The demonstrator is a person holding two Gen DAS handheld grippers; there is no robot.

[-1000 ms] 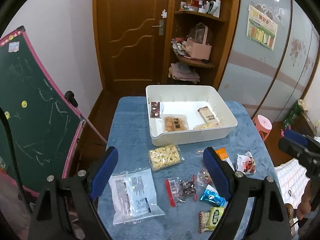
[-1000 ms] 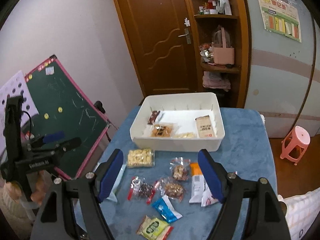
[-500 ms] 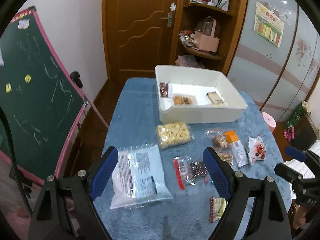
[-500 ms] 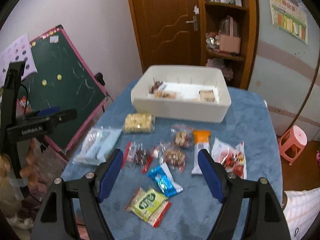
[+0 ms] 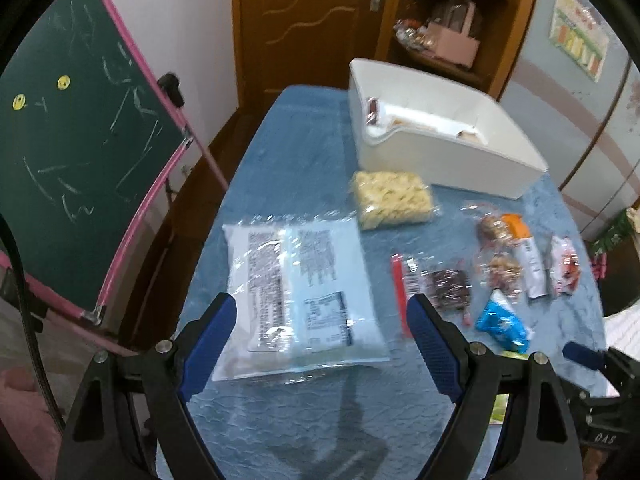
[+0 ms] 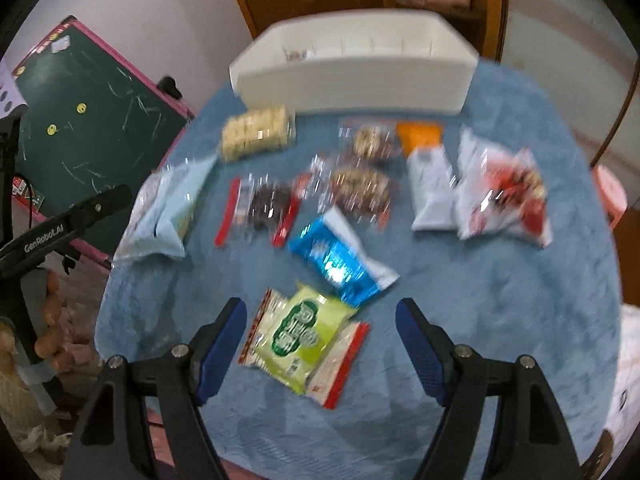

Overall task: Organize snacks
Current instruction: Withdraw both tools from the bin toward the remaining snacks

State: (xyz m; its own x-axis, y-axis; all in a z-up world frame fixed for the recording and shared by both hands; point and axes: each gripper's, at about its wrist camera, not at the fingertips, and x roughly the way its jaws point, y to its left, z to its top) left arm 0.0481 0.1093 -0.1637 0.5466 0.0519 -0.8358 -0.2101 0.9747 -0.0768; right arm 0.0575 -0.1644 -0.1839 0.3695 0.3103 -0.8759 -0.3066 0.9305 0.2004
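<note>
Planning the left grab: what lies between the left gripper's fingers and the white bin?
In the left wrist view, the large pale-blue packet, then the yellow cracker bag, before the white bin.

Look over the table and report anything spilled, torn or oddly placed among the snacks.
Nothing looks spilled or torn. The packets lie loose and unsorted on the blue cloth; the blue packet overlaps the green packet. Only a few snacks sit in the white bin. Blur hides fine damage.

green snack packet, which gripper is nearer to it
Right. The right gripper frames the green snack packet between open jaws; the left gripper sits over the large pale blue bag.
</note>
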